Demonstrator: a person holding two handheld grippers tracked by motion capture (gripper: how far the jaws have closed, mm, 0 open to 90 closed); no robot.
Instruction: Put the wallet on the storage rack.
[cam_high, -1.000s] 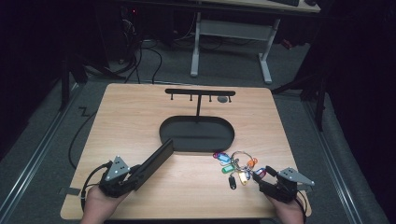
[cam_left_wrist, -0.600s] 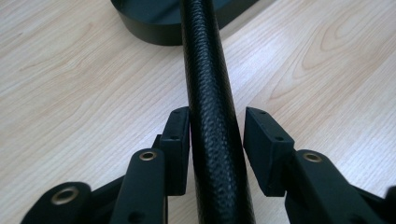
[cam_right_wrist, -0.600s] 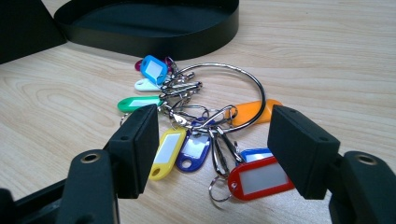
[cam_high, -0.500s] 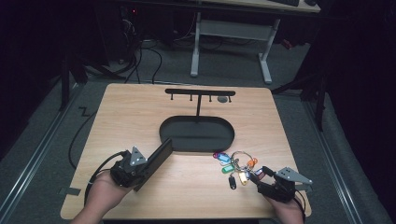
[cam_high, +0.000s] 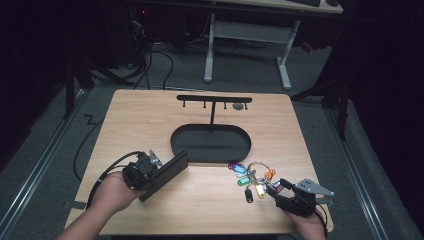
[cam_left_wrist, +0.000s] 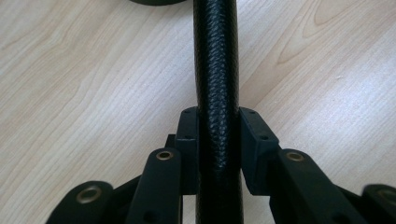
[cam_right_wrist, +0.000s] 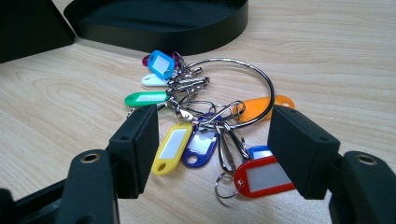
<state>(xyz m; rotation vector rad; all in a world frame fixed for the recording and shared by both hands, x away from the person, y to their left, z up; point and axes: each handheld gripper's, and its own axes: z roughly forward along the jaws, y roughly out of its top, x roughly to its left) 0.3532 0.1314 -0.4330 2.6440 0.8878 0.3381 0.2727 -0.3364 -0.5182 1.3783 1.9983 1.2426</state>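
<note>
Table (cam_high: 200, 205), light wood, carries everything. Near its middle sits the stand: an oval black tray (cam_high: 211, 145) with a thin post rising to a hook bar (cam_high: 214, 99); the tray's wall also shows at the top of the right gripper view. Left of the tray, the left gripper (cam_high: 150, 172) holds a flat black case (cam_high: 165, 175), which angles from the hand up toward the tray's near-left edge, its far corner just beside the tray. In the left gripper view the case (cam_left_wrist: 217, 93) is seen edge-on, pebbled leather-like surface, running straight up between the pads (cam_left_wrist: 189, 140); both pads press its sides. Jaws have just been closing, case between them, now clamped on it. Right of the tray's near edge lies the key ring (cam_high: 255, 176), a large wire loop with snap hooks and coloured tags fanned out on the wood, flat, near the tray but apart from it. Right gripper (cam_high: 286, 192) rests low at the table's near-right corner, jaws apart, facing the bunch. In the right gripper view the ring (cam_right_wrist: 268, 88) and tags lie just ahead of the spread pads (cam_right_wrist: 140, 140); the red tag (cam_right_wrist: 261, 177) lies closest, between the pads, not pinched.
</note>
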